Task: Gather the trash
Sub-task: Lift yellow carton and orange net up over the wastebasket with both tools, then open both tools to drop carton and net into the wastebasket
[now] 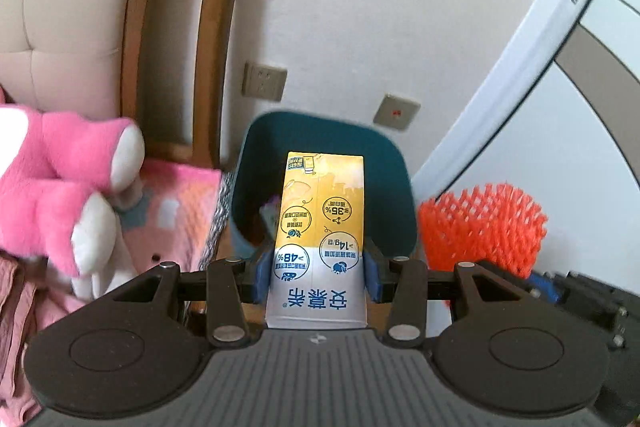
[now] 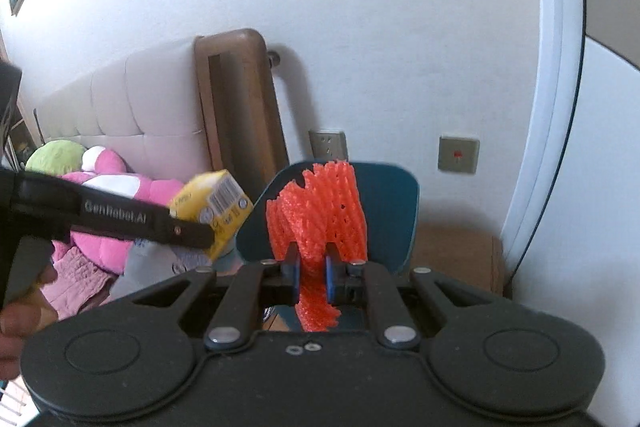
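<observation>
My left gripper [image 1: 317, 273] is shut on a yellow and white drink carton [image 1: 320, 227], holding it in front of and above the open teal trash bin [image 1: 384, 163]. The carton also shows in the right wrist view [image 2: 216, 207], left of the bin [image 2: 396, 211]. My right gripper [image 2: 313, 277] is shut on an orange foam fruit net [image 2: 320, 211], held just before the bin. The net shows at the right in the left wrist view [image 1: 484, 223]. Some small trash lies inside the bin.
A bed with a padded headboard [image 1: 60, 39] and wooden post [image 1: 180, 39] stands left of the bin. A pink plush toy [image 1: 64, 187] lies on it. Wall sockets [image 1: 264, 81] sit behind the bin. A white door frame [image 1: 532, 67] curves on the right.
</observation>
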A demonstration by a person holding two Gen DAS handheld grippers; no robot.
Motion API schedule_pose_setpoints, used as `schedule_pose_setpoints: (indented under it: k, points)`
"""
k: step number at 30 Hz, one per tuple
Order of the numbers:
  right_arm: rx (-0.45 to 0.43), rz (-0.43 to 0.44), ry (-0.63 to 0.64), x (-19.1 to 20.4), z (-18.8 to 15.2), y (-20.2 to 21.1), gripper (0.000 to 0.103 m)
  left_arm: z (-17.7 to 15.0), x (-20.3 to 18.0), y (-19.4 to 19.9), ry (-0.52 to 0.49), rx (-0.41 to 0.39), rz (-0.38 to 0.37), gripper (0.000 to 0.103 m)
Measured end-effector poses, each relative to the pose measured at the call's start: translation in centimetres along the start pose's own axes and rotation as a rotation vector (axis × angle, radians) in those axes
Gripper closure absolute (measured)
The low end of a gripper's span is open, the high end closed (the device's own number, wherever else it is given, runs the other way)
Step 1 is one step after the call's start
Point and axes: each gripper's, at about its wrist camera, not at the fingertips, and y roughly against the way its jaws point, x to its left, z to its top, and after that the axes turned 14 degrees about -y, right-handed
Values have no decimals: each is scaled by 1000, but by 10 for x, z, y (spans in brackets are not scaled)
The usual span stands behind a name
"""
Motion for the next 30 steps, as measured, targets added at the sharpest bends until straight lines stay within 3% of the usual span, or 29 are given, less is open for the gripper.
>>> schedule_pose_setpoints:
  k: [11,23,30]
  points:
    - [51,-23,76,3,23,-52,93,41,1,-58,-36,38,70,59]
    - [173,-44,144,-4,24,-124,93,53,-2,-135,-84,119,104,59]
    - [251,-70,173,-16,20,-160,92,48,-4,-181,-95,205,102,59]
